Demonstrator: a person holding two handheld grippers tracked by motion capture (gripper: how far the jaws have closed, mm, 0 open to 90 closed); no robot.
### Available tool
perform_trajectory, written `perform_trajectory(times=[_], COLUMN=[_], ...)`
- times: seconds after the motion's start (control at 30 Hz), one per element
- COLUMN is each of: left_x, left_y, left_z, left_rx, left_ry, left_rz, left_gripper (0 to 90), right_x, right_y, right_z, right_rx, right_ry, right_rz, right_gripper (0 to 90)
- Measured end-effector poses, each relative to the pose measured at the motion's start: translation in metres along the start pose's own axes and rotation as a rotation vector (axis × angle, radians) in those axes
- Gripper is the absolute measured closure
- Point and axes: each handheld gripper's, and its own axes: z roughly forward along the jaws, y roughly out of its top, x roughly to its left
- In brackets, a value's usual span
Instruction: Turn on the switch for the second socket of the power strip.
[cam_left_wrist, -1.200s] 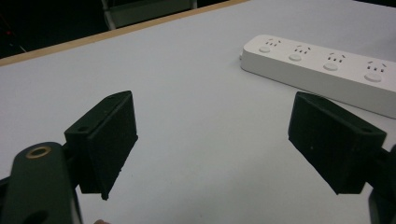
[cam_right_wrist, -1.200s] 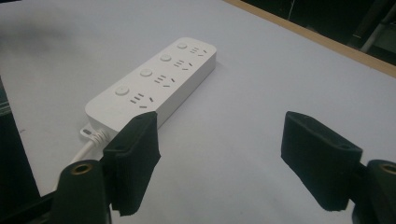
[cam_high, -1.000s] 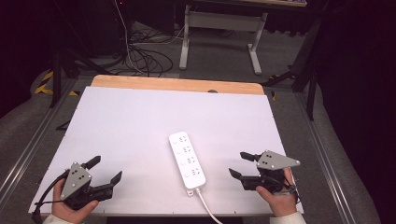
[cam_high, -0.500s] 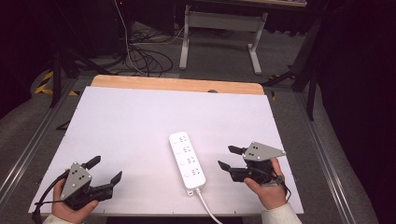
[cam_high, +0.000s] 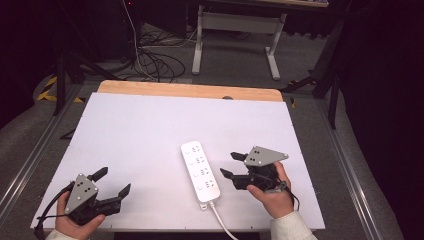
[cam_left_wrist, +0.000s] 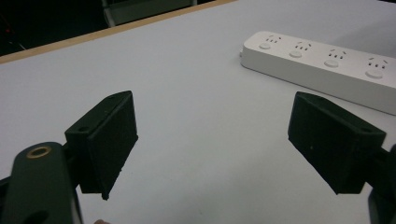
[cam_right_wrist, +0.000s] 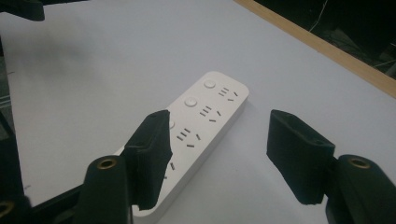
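Note:
A white power strip (cam_high: 200, 171) with several sockets and buttons lies on the white tabletop (cam_high: 150, 130), its cord (cam_high: 222, 223) running off the near edge. My right gripper (cam_high: 228, 165) hovers just right of the strip, pointing left at it. Its jaws have just been closing a little but stand open, with nothing gripped. In the right gripper view the strip (cam_right_wrist: 205, 116) lies ahead, partly behind the left jaw of the gripper (cam_right_wrist: 224, 149). My left gripper (cam_high: 114, 181) rests open at the near left corner; its own view (cam_left_wrist: 219, 140) shows the strip (cam_left_wrist: 322, 65) farther off.
A wooden strip (cam_high: 190, 91) borders the table's far edge. Beyond it on the floor lie tangled cables (cam_high: 155, 60) and a grey desk frame (cam_high: 235, 22). Metal rails (cam_high: 30, 160) run along both sides of the table.
My right gripper has moved left toward the power strip and risen slightly, and its jaws have narrowed somewhat. The left gripper has stayed in place.

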Motion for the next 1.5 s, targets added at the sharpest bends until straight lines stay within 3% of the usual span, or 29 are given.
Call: perform_trajectory(times=[0.73,1.0,1.1,1.13,1.2,1.23,1.37,1.4,1.5], left_x=[0.001,0.001,0.001,0.001,0.001,0.001,0.001,0.001,0.002], left_y=[0.0,0.0,0.0,0.0,-0.001,-0.001,-0.001,-0.001,-0.001], left_z=[0.0,0.0,0.0,0.001,0.001,0.001,0.0,0.001,0.0], left_rx=[0.01,0.014,0.015,0.016,0.016,0.017,0.016,0.015,0.015], left_ry=[0.009,0.009,0.008,0.006,0.006,0.005,0.006,0.007,0.009], left_rz=[-0.005,-0.003,-0.002,-0.004,-0.003,-0.004,-0.005,-0.006,-0.003], left_gripper=[16.8,16.9,16.9,16.9,16.9,16.9,16.9,16.9,16.9], right_x=[0.008,0.009,0.01,0.011,0.011,0.011,0.013,0.014,0.015], right_y=[0.016,0.016,0.016,0.015,0.015,0.014,0.013,0.012,0.01], right_z=[0.036,0.046,0.051,0.054,0.055,0.058,0.063,0.066,0.07], right_rx=[0.003,-0.003,0.007,0.013,0.013,0.008,0.018,0.029,0.035], right_ry=[0.057,0.063,0.076,0.083,0.092,0.11,0.103,0.097,0.087], right_rz=[-0.002,0.019,0.024,0.021,0.024,0.025,0.013,0.01,0.016], right_gripper=[41.7,48.2,53.0,59.7,63.6,71.2,80.5,86.3,90.0])
